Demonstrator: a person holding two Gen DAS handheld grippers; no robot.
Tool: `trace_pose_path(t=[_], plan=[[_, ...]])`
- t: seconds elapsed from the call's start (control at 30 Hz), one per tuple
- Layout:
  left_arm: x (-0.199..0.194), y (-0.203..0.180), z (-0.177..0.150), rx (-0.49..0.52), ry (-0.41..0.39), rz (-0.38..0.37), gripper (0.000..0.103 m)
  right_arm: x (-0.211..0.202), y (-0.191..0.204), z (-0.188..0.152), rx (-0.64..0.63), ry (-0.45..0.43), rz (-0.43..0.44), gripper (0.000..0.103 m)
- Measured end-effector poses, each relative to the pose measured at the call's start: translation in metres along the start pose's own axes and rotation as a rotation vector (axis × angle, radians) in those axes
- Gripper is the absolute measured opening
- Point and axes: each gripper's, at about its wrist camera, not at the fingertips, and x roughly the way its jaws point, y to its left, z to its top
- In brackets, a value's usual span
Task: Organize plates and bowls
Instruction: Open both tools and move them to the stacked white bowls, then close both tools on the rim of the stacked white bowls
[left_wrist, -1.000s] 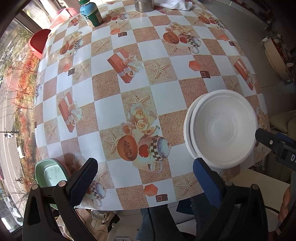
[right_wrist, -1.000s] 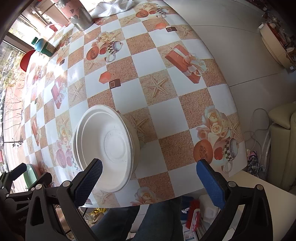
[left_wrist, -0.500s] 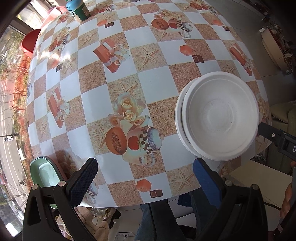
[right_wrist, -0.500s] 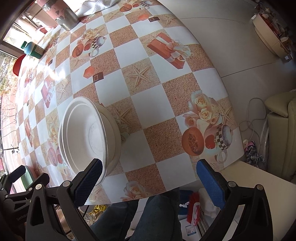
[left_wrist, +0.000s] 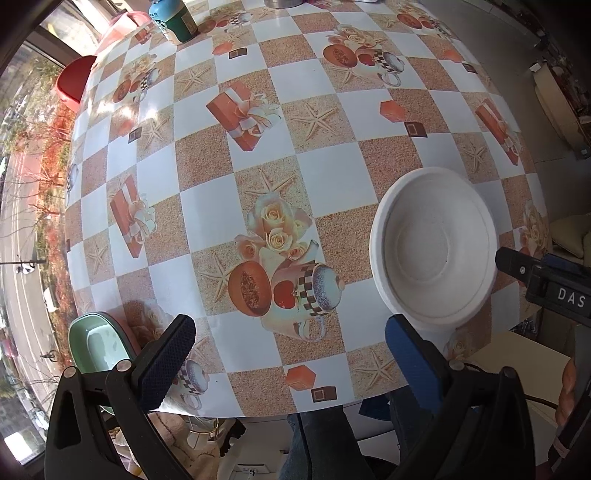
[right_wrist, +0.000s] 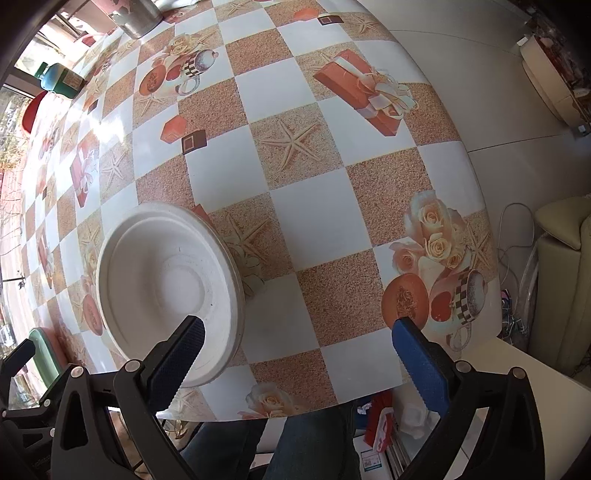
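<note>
A stack of white bowls (left_wrist: 432, 247) sits near the front edge of the checked table (left_wrist: 325, 177), at the right in the left wrist view and at the lower left in the right wrist view (right_wrist: 166, 284). My left gripper (left_wrist: 284, 354) is open and empty above the table's front edge, left of the stack. My right gripper (right_wrist: 295, 354) is open and empty; its left finger (right_wrist: 177, 354) overlaps the stack's near rim in the view.
A green chair seat (left_wrist: 99, 343) pokes out under the front left edge. A green bottle (left_wrist: 173, 18) and a red chair (left_wrist: 74, 81) are at the far left. A metal cup (right_wrist: 136, 14) stands at the back. A beige sofa (right_wrist: 565, 288) is on the right.
Both grippers shifted forward and lower over the table. The bowl stack appears larger and closer to the right gripper's left finger. Both stay open.
</note>
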Motion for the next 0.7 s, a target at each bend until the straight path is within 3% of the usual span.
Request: trace_pose_path(t=[0.3,0.7], plan=[[0.021,-0.029,0.023,0.016,0.02,-0.009,0.103,0.018,-0.005,0.009,-0.004,0.041,0.001,0.102],[0.064,-0.038,0.039,-0.067,0.062,-0.022,0.103,0.046,0.005,0.023,-0.091,0.06,0.027,0.102]])
